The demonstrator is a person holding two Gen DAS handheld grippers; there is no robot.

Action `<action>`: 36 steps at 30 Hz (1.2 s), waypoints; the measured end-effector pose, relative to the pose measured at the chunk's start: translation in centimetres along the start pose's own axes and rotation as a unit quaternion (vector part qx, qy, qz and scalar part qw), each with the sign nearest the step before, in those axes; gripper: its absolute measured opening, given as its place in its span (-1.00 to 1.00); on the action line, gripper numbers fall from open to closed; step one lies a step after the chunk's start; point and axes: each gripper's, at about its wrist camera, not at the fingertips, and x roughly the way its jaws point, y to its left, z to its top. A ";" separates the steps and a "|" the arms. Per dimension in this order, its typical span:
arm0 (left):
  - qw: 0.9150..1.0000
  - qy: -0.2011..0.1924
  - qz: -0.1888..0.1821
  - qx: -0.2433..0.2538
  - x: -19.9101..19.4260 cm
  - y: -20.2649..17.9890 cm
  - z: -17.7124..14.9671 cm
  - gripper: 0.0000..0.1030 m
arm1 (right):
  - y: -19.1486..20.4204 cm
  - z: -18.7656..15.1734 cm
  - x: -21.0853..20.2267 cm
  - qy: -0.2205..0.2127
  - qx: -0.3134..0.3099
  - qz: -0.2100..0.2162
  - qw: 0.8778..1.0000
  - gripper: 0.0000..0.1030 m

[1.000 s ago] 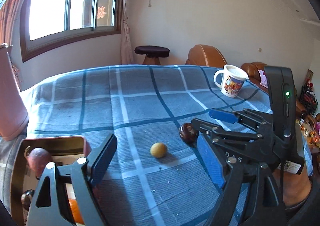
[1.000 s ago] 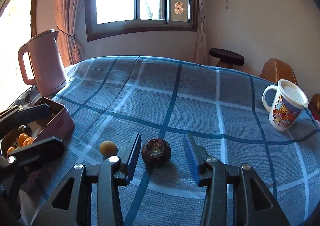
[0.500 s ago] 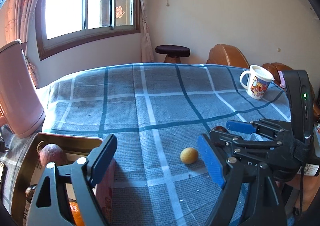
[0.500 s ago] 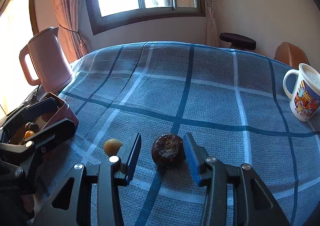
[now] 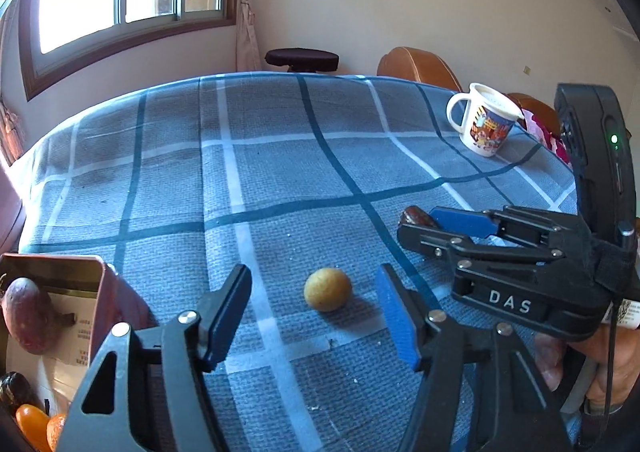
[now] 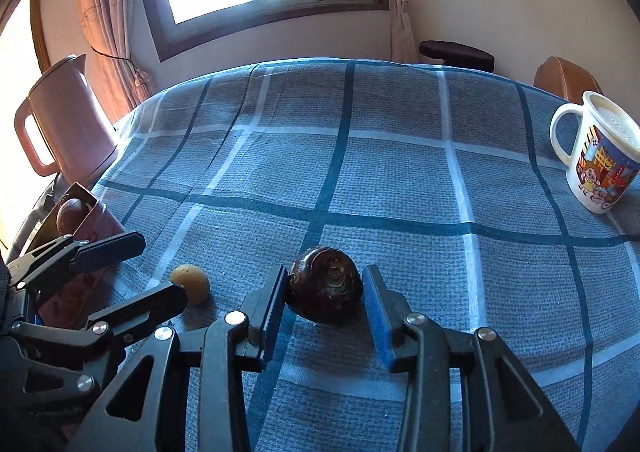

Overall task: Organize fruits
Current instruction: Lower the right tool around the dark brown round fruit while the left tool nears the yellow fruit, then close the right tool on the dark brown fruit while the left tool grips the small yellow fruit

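Note:
A small yellow fruit (image 5: 328, 289) lies on the blue checked tablecloth (image 5: 280, 172) between the jaws of my left gripper (image 5: 313, 276). Those jaws are closing, with a gap still showing on each side of the fruit. A larger dark brown fruit (image 6: 325, 290) rests on the cloth between the pads of my right gripper (image 6: 326, 272), whose jaws are closing and touch both of its sides. In the left wrist view the right gripper (image 5: 418, 223) hides most of the dark fruit (image 5: 414, 217). The left gripper (image 6: 163, 267) also shows around the yellow fruit (image 6: 191, 284).
A reddish tin box (image 5: 100, 264) at the left holds a purple fruit (image 5: 24, 316) and small orange fruits (image 5: 36, 424). A pink kettle (image 6: 68, 120) stands behind it. A printed mug (image 6: 596, 156) sits far right. A stool (image 5: 302, 58) and brown chair (image 5: 416, 64) stand beyond the table.
Both grippers came lower and closer to the cloth. The left jaws narrowed, with the yellow fruit now between them. The right jaws closed in until they met the dark fruit.

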 end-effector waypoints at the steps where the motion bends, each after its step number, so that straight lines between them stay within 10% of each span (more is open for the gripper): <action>1: 1.000 0.010 -0.010 -0.001 0.4 0.1 0.1 0.12 | -0.1 0.0 0.0 -0.001 0.004 0.003 1.000 -0.21; 3: 0.999 0.029 -0.028 -0.001 1.2 0.1 0.1 -0.18 | -0.2 0.0 -0.1 -0.002 0.005 0.004 1.000 -0.21; 14: 0.998 0.052 -0.047 -0.003 2.4 0.0 0.2 -0.44 | 0.5 0.1 0.1 0.002 -0.012 0.003 1.000 -0.21; 36: 0.999 -0.023 -0.028 -0.006 -0.4 0.2 0.2 -0.44 | 1.8 -0.3 -3.0 -0.075 -0.049 0.009 0.996 -0.21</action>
